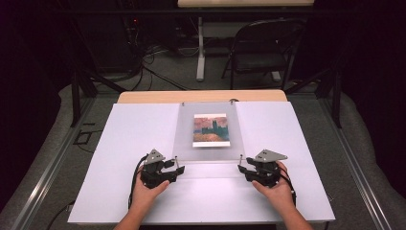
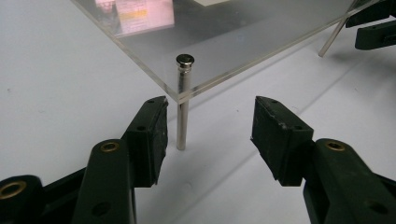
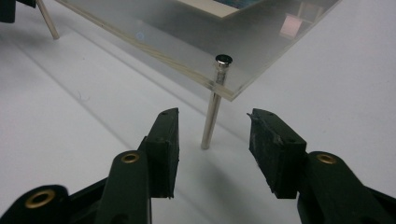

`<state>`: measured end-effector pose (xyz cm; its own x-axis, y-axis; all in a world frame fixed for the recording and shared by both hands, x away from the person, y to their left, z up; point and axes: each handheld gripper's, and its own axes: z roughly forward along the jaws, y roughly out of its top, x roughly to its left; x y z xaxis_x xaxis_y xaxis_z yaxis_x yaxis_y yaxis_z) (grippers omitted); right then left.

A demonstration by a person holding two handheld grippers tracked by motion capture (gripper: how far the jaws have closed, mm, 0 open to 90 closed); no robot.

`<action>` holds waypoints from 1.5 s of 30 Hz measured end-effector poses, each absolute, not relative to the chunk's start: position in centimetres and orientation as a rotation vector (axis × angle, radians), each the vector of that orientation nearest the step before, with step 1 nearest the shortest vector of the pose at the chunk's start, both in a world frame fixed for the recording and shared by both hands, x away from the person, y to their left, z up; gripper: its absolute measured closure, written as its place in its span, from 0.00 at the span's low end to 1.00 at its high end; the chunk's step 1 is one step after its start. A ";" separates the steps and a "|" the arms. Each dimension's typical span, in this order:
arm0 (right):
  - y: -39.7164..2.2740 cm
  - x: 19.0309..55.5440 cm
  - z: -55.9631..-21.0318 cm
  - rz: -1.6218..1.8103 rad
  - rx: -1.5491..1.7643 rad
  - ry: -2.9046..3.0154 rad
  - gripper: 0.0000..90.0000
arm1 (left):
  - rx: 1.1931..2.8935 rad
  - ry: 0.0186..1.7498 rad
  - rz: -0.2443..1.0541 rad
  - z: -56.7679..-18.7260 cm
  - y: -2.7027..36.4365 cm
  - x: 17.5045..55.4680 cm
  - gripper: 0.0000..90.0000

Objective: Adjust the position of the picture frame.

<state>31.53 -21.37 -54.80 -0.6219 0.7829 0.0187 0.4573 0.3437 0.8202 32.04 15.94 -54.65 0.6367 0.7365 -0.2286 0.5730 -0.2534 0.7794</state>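
Clear square acrylic plate (image 1: 208,132) on slim steel pins (image 2: 183,107), glossy. Left gripper (image 2: 208,122), right gripper (image 3: 214,133): jaws parted, holding nothing.

left claw (image 1: 176,165): jaws apart, low | right claw (image 1: 242,165): jaws apart, low

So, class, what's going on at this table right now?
A person holds a black two-jaw tool in each hand at the near corners of a clear acrylic sheet that stands on thin metal pins over a white board. A small colourful picture shows through the sheet. The left tool stands open, the near-left metal pin just ahead beside its left jaw. The right tool is open too, with the near-right metal pin ahead between its jaws. Neither tool touches its pin.
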 end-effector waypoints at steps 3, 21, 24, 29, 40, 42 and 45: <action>-21.6 31.4 -54.7 1.164 1.079 2.243 0.56 | 1.955 1.027 0.232 -54.6 16.2 31.9 0.48; -22.4 30.0 -53.5 1.109 1.059 2.296 0.48 | 1.971 0.954 0.253 -53.7 18.8 29.7 0.44; -22.3 29.7 -53.3 1.116 1.053 2.301 0.49 | 1.954 0.977 0.254 -53.5 19.5 29.4 0.45; -22.4 29.1 -53.1 1.110 1.014 2.327 0.52 | 1.931 1.000 0.273 -52.9 20.4 29.3 0.44; -23.9 29.9 -51.7 1.222 1.047 2.329 0.51 | 1.906 1.020 0.325 -51.2 21.5 30.7 0.44; -24.1 30.2 -51.1 1.226 1.060 2.320 0.51 | 1.896 1.028 0.324 -50.8 21.6 31.1 0.44; -24.4 30.7 -50.5 1.230 1.095 2.320 0.50 | 1.887 1.037 0.324 -50.3 21.6 31.8 0.42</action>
